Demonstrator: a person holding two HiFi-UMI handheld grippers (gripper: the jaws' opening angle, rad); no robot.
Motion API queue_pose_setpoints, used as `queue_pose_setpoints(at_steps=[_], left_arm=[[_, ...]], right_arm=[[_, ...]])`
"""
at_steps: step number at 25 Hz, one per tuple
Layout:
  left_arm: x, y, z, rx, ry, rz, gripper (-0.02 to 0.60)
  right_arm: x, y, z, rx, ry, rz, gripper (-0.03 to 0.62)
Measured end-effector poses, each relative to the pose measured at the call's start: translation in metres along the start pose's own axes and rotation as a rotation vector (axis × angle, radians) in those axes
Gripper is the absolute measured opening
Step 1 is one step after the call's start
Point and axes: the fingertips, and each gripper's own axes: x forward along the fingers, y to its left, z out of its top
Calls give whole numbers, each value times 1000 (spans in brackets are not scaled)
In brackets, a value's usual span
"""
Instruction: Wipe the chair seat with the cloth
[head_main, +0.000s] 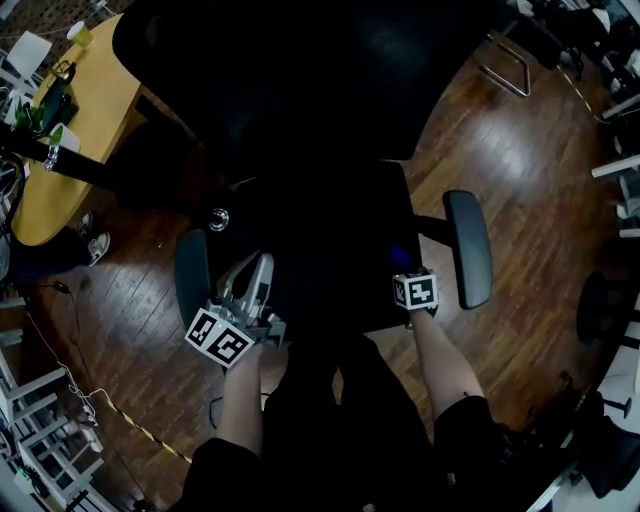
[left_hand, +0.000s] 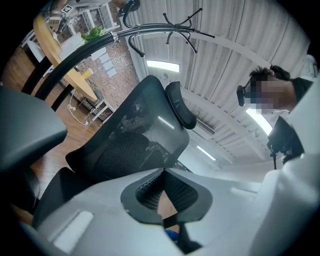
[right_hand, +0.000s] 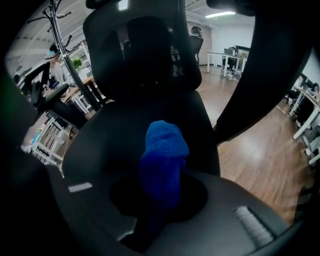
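Note:
A black office chair fills the middle of the head view, its seat (head_main: 320, 235) dark below me. My right gripper (head_main: 408, 272) is over the seat's right front part and is shut on a blue cloth (head_main: 400, 257). In the right gripper view the cloth (right_hand: 164, 150) stands up bunched between the jaws of the right gripper (right_hand: 162, 187), above the seat (right_hand: 120, 135) and in front of the backrest (right_hand: 145, 50). My left gripper (head_main: 255, 268) hangs by the seat's left edge. In its own view the left gripper (left_hand: 162, 173) has its jaws together with nothing held, pointing up at the backrest (left_hand: 135, 135).
The chair's armrests (head_main: 468, 245) (head_main: 192, 275) flank the seat. A yellow round table (head_main: 75, 120) stands at the back left on the wooden floor (head_main: 530, 160). A coat rack (right_hand: 65, 45) and desks show behind the chair. A person (left_hand: 300, 130) is at the left gripper view's right.

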Motion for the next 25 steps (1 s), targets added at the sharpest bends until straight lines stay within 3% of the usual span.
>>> queue_pose_setpoints(at_steps=[8, 18, 25], left_arm=[[2, -1, -5, -23, -13, 8, -8], [10, 17, -1, -79, -28, 4, -8], [16, 30, 16, -94, -76, 9, -8]], right_arm=[[-2, 5, 21, 8, -48, -70, 38], [77, 140, 192, -146, -105, 195, 40], [138, 238, 230, -190, -95, 347, 40]])
